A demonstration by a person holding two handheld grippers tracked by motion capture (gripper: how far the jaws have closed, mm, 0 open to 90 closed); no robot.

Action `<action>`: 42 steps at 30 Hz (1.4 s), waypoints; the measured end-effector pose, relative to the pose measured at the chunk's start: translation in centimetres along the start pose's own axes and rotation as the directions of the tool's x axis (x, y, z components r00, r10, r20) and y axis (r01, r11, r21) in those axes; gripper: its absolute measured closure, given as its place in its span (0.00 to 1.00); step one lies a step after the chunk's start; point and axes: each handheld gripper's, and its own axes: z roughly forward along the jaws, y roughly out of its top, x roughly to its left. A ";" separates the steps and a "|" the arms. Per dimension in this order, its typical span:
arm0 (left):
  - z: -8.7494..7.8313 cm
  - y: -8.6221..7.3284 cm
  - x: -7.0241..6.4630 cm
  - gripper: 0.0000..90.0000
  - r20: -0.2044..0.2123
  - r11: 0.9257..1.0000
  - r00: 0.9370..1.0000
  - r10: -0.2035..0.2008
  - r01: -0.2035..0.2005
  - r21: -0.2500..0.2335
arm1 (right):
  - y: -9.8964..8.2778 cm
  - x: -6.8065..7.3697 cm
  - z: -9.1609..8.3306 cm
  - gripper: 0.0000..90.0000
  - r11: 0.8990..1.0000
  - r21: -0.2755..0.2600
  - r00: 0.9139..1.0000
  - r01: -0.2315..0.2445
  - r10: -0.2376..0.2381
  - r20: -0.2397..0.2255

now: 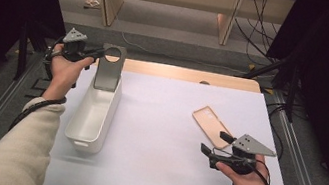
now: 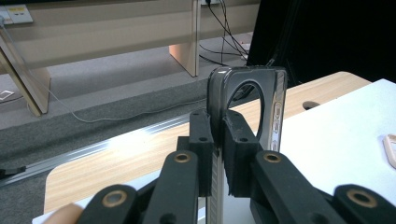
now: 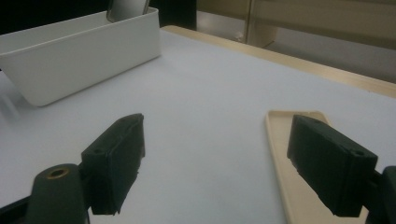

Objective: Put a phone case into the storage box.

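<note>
1. Over the far end of the white bin (image 1: 92, 116), the left gripper (image 1: 94, 53) pinches a grey phone case (image 1: 108, 68) by its upper edge; the case stands upright with its lower end down inside the bin, its round camera cut-out at the top.

2. Seen from the left gripper view, the left gripper's black jaws are pressed together on the thin wall of the grey phone case (image 2: 247, 109) (an edge grip, which probably keeps the case vertical so it can slide down into the narrow bin rather than lie across its rim).

3. To the right of the white bin, well apart from it, a beige phone case (image 1: 211, 126) lies flat on the white table mat (image 1: 160, 137), hollow side up.

4. Just beside the near end of that beige case, the right gripper (image 1: 214, 149) hovers with its jaws spread wide and nothing between them; in the right gripper view the beige phone case (image 3: 292, 186) lies beneath the right-hand jaw, with the white bin (image 3: 84, 56) far off on the left.

5. Judging from this layout, the grey case is being set into the bin while the open right gripper waits in place for the beige one, likely the next item to go in.

6. Beyond the bin, the mat's far edge leaves a strip of wooden tabletop (image 1: 190, 75) bare.
</note>
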 end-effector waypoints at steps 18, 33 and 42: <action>1.7 -1.8 0.9 0.92 -0.018 0.998 0.999 -0.044 0.045 0.046 | 0.0 -0.1 0.0 0.23 1.000 0.002 1.000 0.000 0.000 0.000; 2.0 -3.3 1.9 0.91 -0.028 0.992 0.995 -0.094 0.096 0.087 | 0.0 0.0 0.0 0.23 1.000 0.002 1.000 0.004 -0.004 -0.002; 2.4 -4.3 2.3 0.89 -0.049 0.987 0.994 -0.097 0.102 0.120 | 0.0 0.0 0.0 0.23 1.000 0.001 1.000 0.003 -0.003 -0.003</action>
